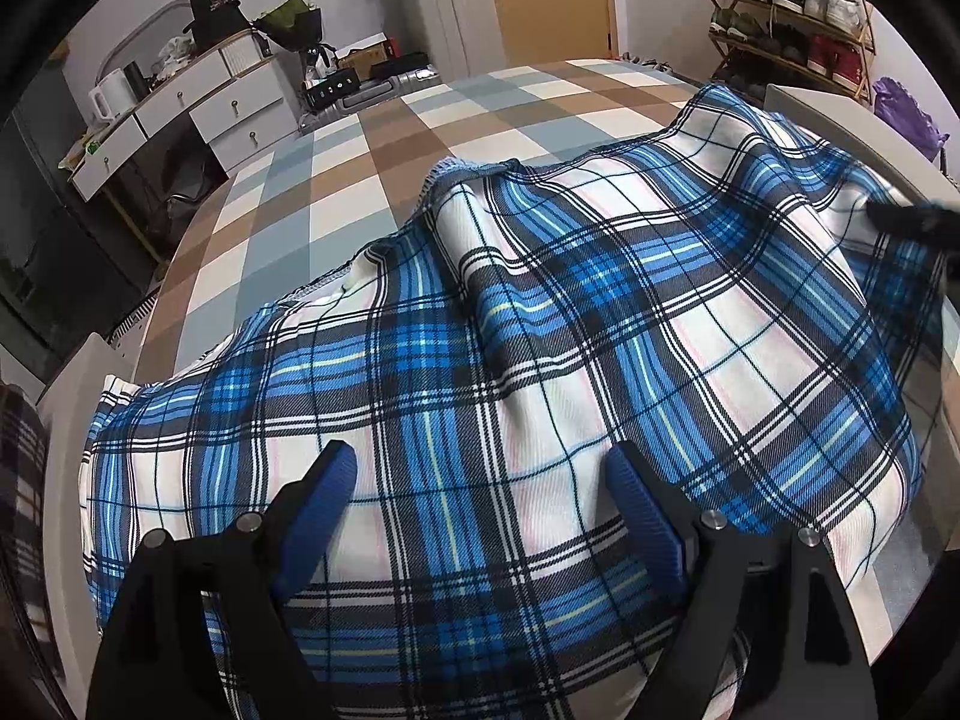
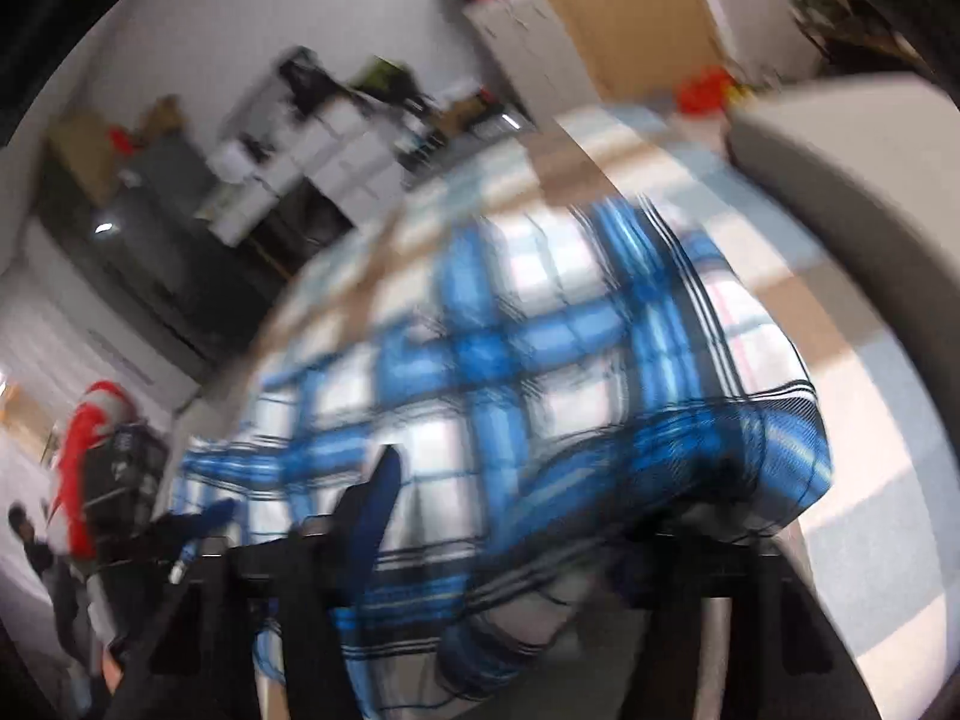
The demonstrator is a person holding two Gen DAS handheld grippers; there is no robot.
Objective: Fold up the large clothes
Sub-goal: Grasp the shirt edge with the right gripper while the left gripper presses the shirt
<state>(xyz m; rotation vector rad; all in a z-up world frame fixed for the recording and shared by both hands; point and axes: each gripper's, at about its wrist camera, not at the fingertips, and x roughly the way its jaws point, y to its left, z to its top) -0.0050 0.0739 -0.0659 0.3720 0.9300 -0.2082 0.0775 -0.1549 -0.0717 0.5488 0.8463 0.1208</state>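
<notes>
Our left gripper point(image 1: 480, 480), blue-padded fingers point(image 1: 321, 516) spread wide and holding nothing, hovered at the bottom of the left wrist frame over the blue plaid garment point(image 1: 540, 330). The cloth lay rumpled across the lower and right parts of that frame, on a bed spread with a checked cover point(image 1: 336, 168) of tan, grey and cream. In the right wrist frame, heavily blurred, our right gripper point(image 2: 510, 516) sat at the bottom with plaid fabric point(image 2: 540, 390) bunched over its right side; we could not tell whether it was clamped on the cloth. At upper left of the left wrist frame stood a white drawer unit point(image 1: 198, 108), drawers closed, contents hidden. At upper right a shoe rack point(image 1: 792, 12) held rows of sneakers.
</notes>
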